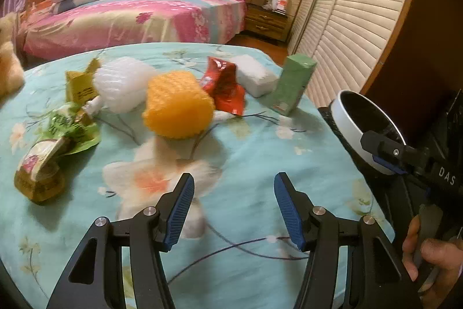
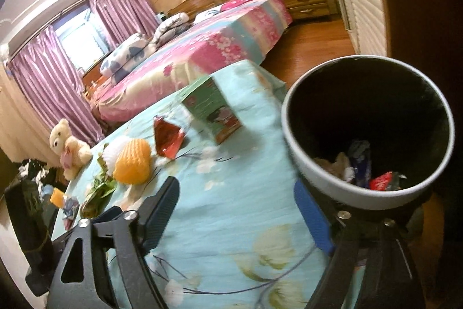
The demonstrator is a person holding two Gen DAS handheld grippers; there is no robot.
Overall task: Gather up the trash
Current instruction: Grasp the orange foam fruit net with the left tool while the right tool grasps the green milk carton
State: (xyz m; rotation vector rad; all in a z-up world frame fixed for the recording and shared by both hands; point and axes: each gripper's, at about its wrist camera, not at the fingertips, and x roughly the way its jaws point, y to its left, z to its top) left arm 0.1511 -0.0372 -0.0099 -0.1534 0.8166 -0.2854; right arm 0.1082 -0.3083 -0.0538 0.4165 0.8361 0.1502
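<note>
Left gripper [image 1: 234, 177] over the near part of the surface [image 1: 260, 164], fingers spread wide and empty, aimed at the orange foam net [image 1: 178, 106]. Right gripper [image 2: 235, 184] to the net's right, fingers also wide apart with nothing between them; trash bin [image 2: 290, 141] carried at its right-hand finger, fastening unclear. Best approach, judged from this layout: close gently across the net's soft sides, lift clear of its neighbours, release above the bin's mouth. Count on the surface: two foam nets, the white foam net [image 1: 123, 86] touching the orange one's left; one red wrapper [image 1: 225, 89] just behind-right; one white block [image 1: 254, 74] and one green carton [image 1: 292, 84] farther right; three crumpled packets [image 1: 69, 132] left. Inside the bin: at least three pieces.
</note>
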